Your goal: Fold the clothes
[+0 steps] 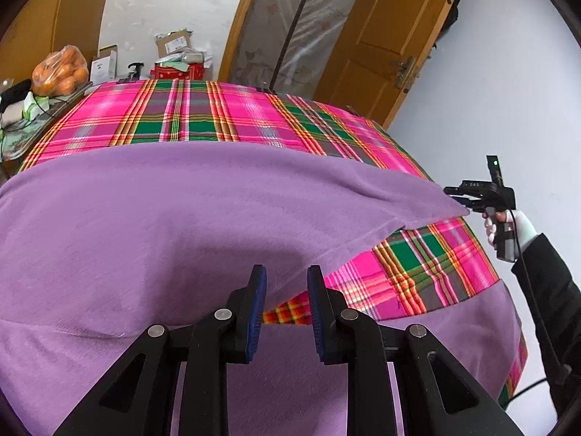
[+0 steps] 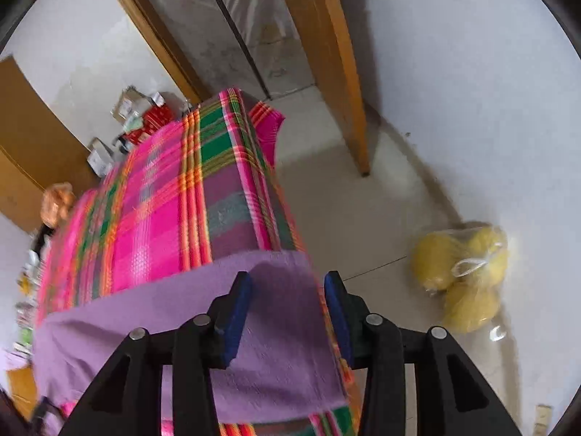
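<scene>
A purple garment point(image 1: 181, 218) lies spread over a table covered with a pink and green plaid cloth point(image 1: 218, 116). My left gripper point(image 1: 287, 276) hovers open above the garment's near edge, and nothing is between its blue pads. One corner of the garment reaches right to the table's side. There my right gripper point(image 1: 462, 200) sits at its tip, held by a gloved hand point(image 1: 523, 225). In the right wrist view the right gripper point(image 2: 287, 279) is open over the purple garment point(image 2: 109, 327), and its pads point(image 2: 232, 319) do not press on the fabric.
A bag of oranges point(image 1: 60, 71) and cardboard boxes point(image 1: 174, 47) stand at the table's far left. A wooden door point(image 1: 392, 36) stands open behind. A bag of yellow fruit point(image 2: 468, 276) lies on the floor right of the table's side edge point(image 2: 287, 218).
</scene>
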Motion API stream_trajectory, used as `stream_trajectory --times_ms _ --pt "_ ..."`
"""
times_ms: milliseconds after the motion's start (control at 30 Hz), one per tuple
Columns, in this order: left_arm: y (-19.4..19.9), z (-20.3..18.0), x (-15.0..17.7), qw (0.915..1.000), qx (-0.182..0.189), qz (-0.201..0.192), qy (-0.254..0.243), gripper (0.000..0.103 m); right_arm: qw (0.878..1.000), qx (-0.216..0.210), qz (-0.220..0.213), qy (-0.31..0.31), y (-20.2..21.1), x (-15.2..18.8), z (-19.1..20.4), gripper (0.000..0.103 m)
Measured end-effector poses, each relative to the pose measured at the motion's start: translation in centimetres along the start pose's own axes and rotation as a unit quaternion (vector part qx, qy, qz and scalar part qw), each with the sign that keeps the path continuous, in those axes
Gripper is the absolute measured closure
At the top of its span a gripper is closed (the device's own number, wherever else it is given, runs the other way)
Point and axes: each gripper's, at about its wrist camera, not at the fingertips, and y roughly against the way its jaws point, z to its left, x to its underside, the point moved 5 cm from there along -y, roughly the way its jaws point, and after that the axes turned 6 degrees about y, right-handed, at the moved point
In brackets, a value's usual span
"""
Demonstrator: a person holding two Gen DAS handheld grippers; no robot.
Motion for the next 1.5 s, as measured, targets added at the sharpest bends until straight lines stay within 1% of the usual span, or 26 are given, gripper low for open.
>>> stream_trajectory --times_ms 33,67,100,200,300,367,400,467,533,567,600,700,833,967,1067,1133,1200,1267,1333,1400,1500 --pt "-0.2 0.0 0.0 1.0000 0.000 0.000 0.001 0.079 1.000 -0.012 -0.001 0.003 -0.1 -0.1 0.2 0.080" --pt "-0.3 0.1 0.0 1.0000 0.000 0.000 0.002 0.079 1.000 -0.023 -0.002 0.005 -0.1 -0.2 0.5 0.099" --pt "-0.4 0.2 -0.1 1.0000 -0.001 0.000 0.003 0.079 1.000 -0.028 -0.004 0.010 -0.2 -0.3 0.8 0.100" --pt "-0.7 0.5 -0.1 1.0000 0.000 0.001 0.009 0.079 0.999 0.009 -0.029 0.039 0.2 -1.1 2.0 0.100" --pt "-0.9 0.8 -0.1 0.9999 0.000 -0.002 0.013 0.079 0.995 0.006 -0.091 0.025 2.1 -2.8 2.2 0.100" --pt "-0.9 0.9 -0.1 0.9999 -0.002 -0.005 0.013 0.079 0.993 0.012 -0.118 0.022 2.8 -3.8 2.5 0.099" --pt "-1.0 1.0 -0.1 0.9999 -0.002 -0.005 0.015 0.079 0.992 0.021 -0.121 0.022 2.8 -4.0 2.6 0.097" --pt "-1.1 1.2 -0.1 0.9998 -0.002 -0.005 0.019 0.079 0.992 0.054 -0.117 0.017 2.3 -4.1 2.3 0.095" --pt "-1.2 1.4 -0.1 0.9997 -0.002 -0.002 0.023 0.079 0.992 0.084 -0.098 0.002 1.8 -3.5 1.7 0.094" --pt "-1.2 1.5 0.0 0.9997 -0.002 -0.001 0.026 0.079 0.992 0.088 -0.094 -0.004 2.0 -3.0 1.4 0.093" --pt "-1.2 1.5 0.0 0.9997 -0.002 -0.001 0.026 0.079 0.992 0.089 -0.092 -0.012 2.2 -2.5 1.2 0.089" --pt "-1.2 1.5 0.0 0.9997 -0.001 -0.001 0.025 0.079 0.992 0.071 -0.102 -0.032 3.7 -1.0 0.7 0.079" --pt "-1.3 1.2 0.0 0.9998 -0.003 0.003 0.017 0.078 0.994 0.038 -0.096 -0.034 5.0 1.3 1.4 0.078" --pt "-1.3 0.4 0.1 0.9999 -0.010 0.012 0.002 0.078 0.997 -0.011 -0.082 0.009 5.7 3.9 5.1 0.078" --pt "-0.7 -0.3 0.0 0.9998 -0.012 0.012 -0.014 0.078 0.993 -0.044 -0.062 0.089 5.8 5.9 10.4 0.078" --pt "0.1 -0.4 -0.2 0.9997 -0.011 0.006 -0.019 0.078 0.986 -0.064 -0.048 0.145 6.0 7.4 14.1 0.078" --pt "1.0 -0.2 -0.4 0.9997 -0.011 0.002 -0.022 0.078 0.975 -0.081 -0.035 0.206 6.3 9.0 17.9 0.078" --pt "1.9 0.5 -0.4 0.9995 -0.019 -0.002 -0.026 0.078 0.954 -0.077 -0.027 0.289 6.4 11.0 21.5 0.078" --pt "2.8 1.5 -0.4 0.9992 -0.029 -0.006 -0.027 0.077 0.930 -0.070 -0.018 0.360 5.9 13.0 24.4 0.078" --pt "3.4 2.6 -0.4 0.9988 -0.039 -0.008 -0.028 0.076 0.910 -0.068 -0.015 0.409 5.2 14.6 26.5 0.078" --pt "3.5 3.6 -0.2 0.9981 -0.049 0.000 -0.039 0.057 0.885 -0.059 -0.016 0.462 4.0 16.2 28.4 0.077"
